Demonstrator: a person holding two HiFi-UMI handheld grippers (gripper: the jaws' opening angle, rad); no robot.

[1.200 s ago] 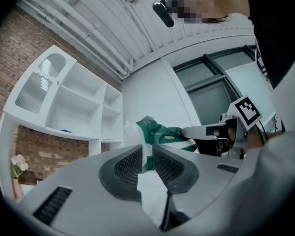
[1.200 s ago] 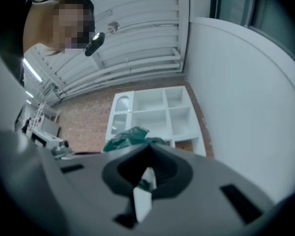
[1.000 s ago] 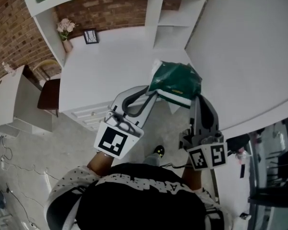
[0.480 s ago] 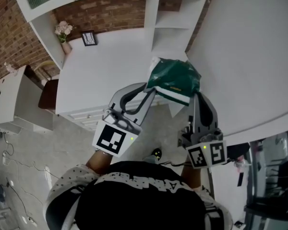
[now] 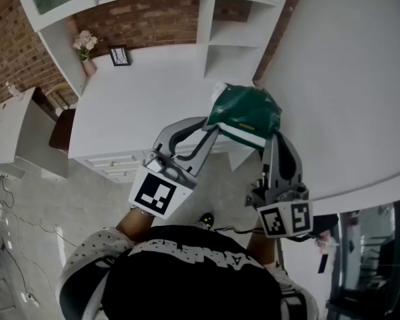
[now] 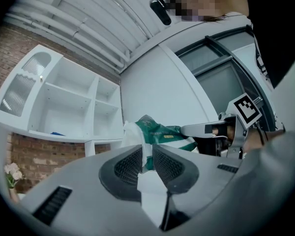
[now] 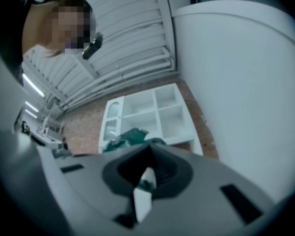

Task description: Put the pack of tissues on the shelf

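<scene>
The pack of tissues is a green and white plastic pack, held in the air between both grippers in front of the white desk. My left gripper is shut on its left end; in the left gripper view the pack's wrap is pinched between the dark pads. My right gripper is shut on the pack's right end, and the right gripper view shows a white and green edge of the pack between its jaws. The white shelf unit with open cubbies rises beyond the pack.
A flower vase and a small framed picture stand at the desk's back left against the brick wall. A curved white wall fills the right. A chair sits left of the desk; cables lie on the floor.
Both grippers have carried the pack together toward the desk and shelf unit; the desk and shelves now lie closer under the pack. The grip on both ends is unchanged.
</scene>
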